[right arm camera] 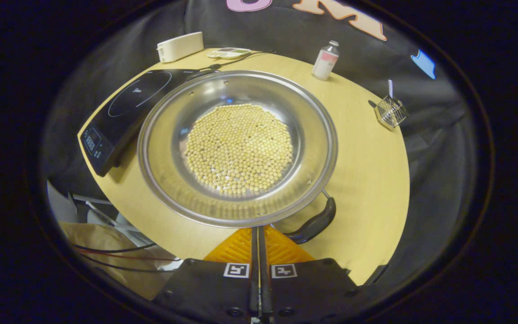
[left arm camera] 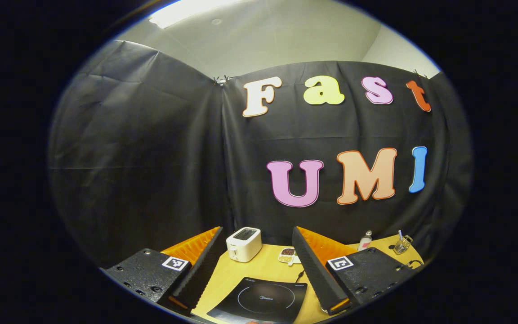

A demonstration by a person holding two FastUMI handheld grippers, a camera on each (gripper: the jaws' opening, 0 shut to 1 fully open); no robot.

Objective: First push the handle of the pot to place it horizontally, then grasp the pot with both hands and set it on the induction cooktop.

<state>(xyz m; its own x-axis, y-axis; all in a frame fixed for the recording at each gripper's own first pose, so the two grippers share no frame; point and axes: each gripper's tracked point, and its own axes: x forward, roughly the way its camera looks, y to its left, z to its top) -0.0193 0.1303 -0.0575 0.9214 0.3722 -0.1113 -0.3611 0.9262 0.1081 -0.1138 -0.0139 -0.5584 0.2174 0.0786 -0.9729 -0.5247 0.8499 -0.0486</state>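
Step in hand looks like the first one, pushing the handle: the right gripper (right arm camera: 259, 231) has its two fingers clenched together w/ nothing between them, tips right at the near rim of the pot (right arm camera: 237, 146), and the black handle (right arm camera: 314, 222) sits just to the right of the tips, curving off at a slant under the rim. Pot is a wide steel pan full of pale beans (right arm camera: 239, 148), directly ahead of this gripper on the yellow table (right arm camera: 367, 180). The induction cooktop (right arm camera: 126, 105) lies ahead-left, its edge right beside the pot. Next move, I'd judge: nudge the closed tips sideways against the handle to swing it level, gently, since beans could roll and the pot could slide. The left gripper (left arm camera: 254, 265) is released, fingers spread wide, held up off the table w/ the cooktop (left arm camera: 259, 300) below and between its fingers; it'll need to come down to the pot's far side for the two-handed lift. Around: white toaster (left arm camera: 243, 244) ahead of the left gripper, small dish (left arm camera: 288, 254) by it; small bottle (right arm camera: 325, 60) and glass cup (right arm camera: 390, 111) ahead-right of the right gripper, well apart from the pot. Cooktop's cord (right arm camera: 232, 60) runs behind; path pot-to-cooktop looks unblocked.
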